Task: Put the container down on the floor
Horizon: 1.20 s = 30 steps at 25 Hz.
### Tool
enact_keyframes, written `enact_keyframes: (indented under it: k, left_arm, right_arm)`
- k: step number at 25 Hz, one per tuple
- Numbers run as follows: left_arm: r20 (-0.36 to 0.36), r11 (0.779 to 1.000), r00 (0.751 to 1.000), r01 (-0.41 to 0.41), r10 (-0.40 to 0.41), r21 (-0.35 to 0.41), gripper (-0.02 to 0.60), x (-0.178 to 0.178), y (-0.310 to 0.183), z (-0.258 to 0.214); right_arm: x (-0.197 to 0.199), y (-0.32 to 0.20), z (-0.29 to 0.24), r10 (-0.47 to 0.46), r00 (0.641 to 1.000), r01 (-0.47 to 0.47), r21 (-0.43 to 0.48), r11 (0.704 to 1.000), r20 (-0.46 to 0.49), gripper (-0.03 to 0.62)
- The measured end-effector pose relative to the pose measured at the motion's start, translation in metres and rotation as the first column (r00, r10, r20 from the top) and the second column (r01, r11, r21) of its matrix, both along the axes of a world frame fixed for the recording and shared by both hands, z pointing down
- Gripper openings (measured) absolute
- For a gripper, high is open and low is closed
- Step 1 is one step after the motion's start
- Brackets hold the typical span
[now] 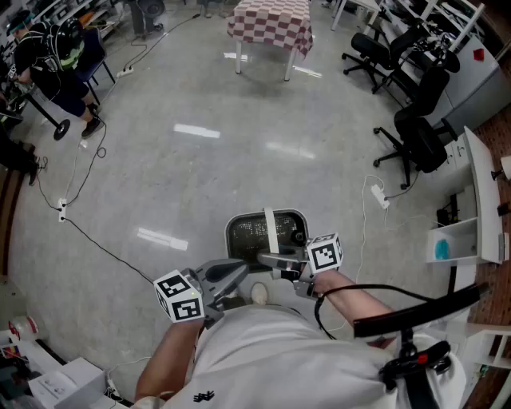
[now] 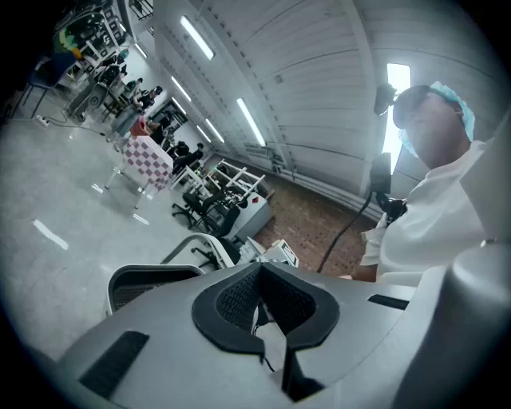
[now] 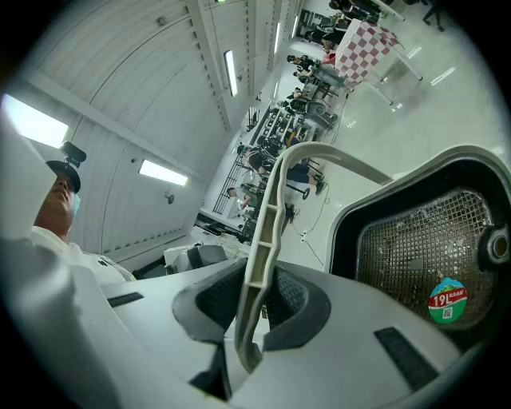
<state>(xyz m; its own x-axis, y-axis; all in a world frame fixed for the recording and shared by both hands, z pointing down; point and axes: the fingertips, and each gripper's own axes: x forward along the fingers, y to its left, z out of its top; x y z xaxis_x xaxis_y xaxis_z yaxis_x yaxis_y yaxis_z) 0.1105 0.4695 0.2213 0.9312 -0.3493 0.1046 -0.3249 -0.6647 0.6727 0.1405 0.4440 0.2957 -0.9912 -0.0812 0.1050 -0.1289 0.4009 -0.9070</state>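
Observation:
The container is a dark mesh-lined bin with a pale rim and a white handle arching over it, just in front of my body above the grey floor. My right gripper is shut on that handle, which runs up between its pads; the bin's mesh inside and a round sticker show at the right. Whether the bin touches the floor I cannot tell. My left gripper hovers just left of the bin, shut with nothing between its pads; the bin's rim lies beyond it.
A table with a checked cloth stands far ahead. Black office chairs and a white shelf unit line the right side. Cables and a power strip lie on the floor. A seated person is far left, and boxes sit at the lower left.

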Motion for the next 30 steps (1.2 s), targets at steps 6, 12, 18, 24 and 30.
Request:
enact_keyframes:
  k: [6, 12, 18, 24, 30]
  left_arm:
    - [0.001, 1.000, 1.000, 0.024, -0.024, 0.010, 0.009, 0.011, -0.001, 0.006]
    - [-0.007, 1.000, 1.000, 0.024, -0.024, -0.013, 0.009, -0.005, -0.017, 0.014]
    - [-0.032, 1.000, 0.999, 0.010, -0.010, -0.017, 0.009, -0.052, -0.078, 0.020]
    - [-0.054, 0.999, 0.997, -0.047, 0.047, -0.003, 0.009, -0.114, -0.143, 0.018]
    - [-0.052, 0.995, 0.994, -0.097, 0.096, -0.018, 0.009, -0.159, -0.214, 0.031]
  right_arm:
    - [0.023, -0.012, 0.016, 0.016, 1.000, -0.015, 0.015, 1.000, -0.023, 0.038]
    - [0.012, -0.034, 0.025, 0.031, 0.999, -0.030, 0.013, 0.999, -0.035, 0.038]
    - [-0.025, -0.094, 0.036, 0.075, 0.997, -0.074, -0.026, 0.997, 0.022, 0.038]
    - [-0.067, -0.174, 0.039, 0.173, 0.982, -0.169, -0.058, 0.984, 0.079, 0.038]
    - [-0.107, -0.279, 0.043, 0.270, 0.957, -0.268, -0.025, 0.963, 0.107, 0.038]
